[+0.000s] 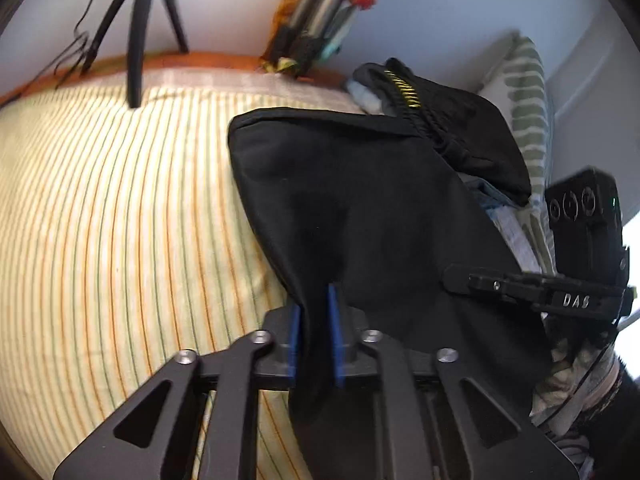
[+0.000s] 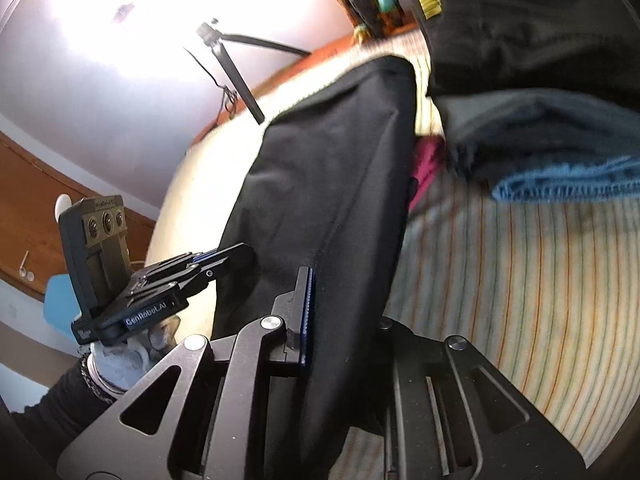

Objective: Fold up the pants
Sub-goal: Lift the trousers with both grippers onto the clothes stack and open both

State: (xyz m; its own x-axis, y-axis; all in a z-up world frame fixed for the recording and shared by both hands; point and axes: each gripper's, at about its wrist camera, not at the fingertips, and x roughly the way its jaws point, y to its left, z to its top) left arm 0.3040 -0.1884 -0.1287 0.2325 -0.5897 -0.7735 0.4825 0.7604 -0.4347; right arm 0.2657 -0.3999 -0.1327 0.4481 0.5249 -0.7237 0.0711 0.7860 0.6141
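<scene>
Covering the right gripper (image 2: 340, 316) (far pad unseen), black pants (image 2: 332, 184) hang.

Striped bedsheet (image 1: 100, 208) left of pants (image 1: 360, 216) lies open; clothes pile (image 2: 552, 152) blocks right.

Left tongs (image 1: 316, 320) pinch black pants (image 1: 360, 208); right tongs (image 1: 460, 276) seemingly gripping too.

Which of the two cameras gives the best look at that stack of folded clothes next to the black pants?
The right wrist view: the stack of folded clothes sits close, showing grey and blue layers. In the left wrist view the stack is farther off, mostly covered by its black top garment.
</scene>
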